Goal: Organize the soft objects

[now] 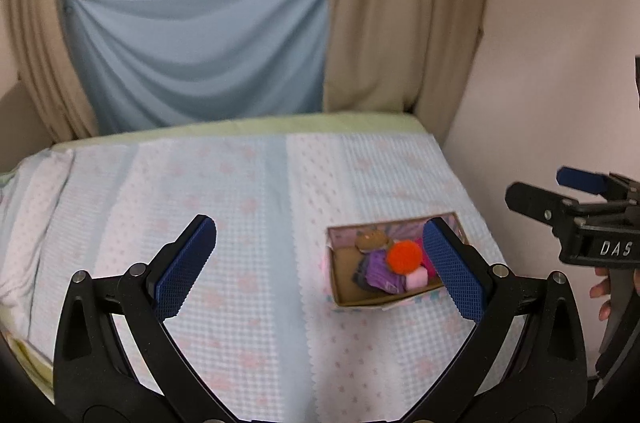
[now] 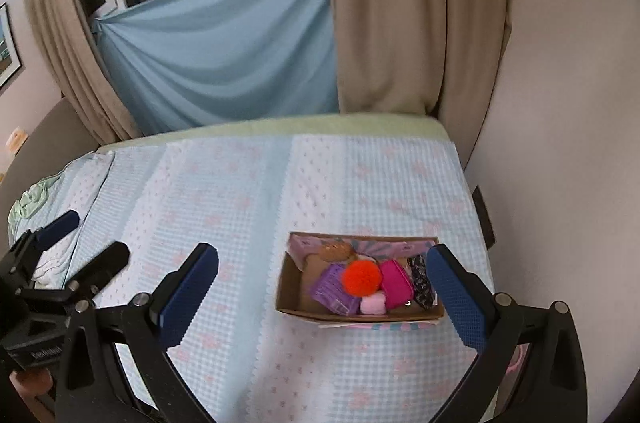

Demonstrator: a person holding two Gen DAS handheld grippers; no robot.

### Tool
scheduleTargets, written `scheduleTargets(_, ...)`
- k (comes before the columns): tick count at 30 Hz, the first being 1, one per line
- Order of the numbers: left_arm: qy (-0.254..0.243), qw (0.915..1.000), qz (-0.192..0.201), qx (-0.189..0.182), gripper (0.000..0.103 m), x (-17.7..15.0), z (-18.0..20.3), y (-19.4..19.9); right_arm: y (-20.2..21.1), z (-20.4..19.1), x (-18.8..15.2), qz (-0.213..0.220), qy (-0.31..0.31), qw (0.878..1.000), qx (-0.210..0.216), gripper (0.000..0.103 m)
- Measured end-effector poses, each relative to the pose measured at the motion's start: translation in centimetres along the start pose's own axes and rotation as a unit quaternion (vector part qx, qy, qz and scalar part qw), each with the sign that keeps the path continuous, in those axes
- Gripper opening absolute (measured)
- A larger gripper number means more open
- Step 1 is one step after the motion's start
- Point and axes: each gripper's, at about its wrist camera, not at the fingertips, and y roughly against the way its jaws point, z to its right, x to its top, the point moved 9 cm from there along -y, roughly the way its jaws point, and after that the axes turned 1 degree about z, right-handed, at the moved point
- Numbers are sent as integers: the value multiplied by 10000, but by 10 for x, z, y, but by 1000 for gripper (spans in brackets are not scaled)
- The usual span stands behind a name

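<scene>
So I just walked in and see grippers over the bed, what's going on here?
A person is tidying soft things with a handheld gripper in each hand. The left gripper and the right gripper are both open and empty, held above the checked bedspread. The cardboard box on the bed holds an orange pompom, a purple item, a pink pouch, a small pink block and a brown plush. No loose soft item shows outside it.

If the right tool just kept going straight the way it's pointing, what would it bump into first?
Probably the checked blanket on the bed, just left of the cardboard box of soft toys. The right tool is open and empty. Depth is hard to judge, so it might clip the box.
</scene>
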Motion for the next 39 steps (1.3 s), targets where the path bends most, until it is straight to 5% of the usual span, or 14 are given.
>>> scheduleTargets(13,218,9980,537,253,103,-15,-83,83,61,-68,-19,718,221,9969,-252,103)
scheduleTargets(39,86,9960,857,231,103,-14,-83,102,88,-67,-26,1055,-27,9928,-568,103)
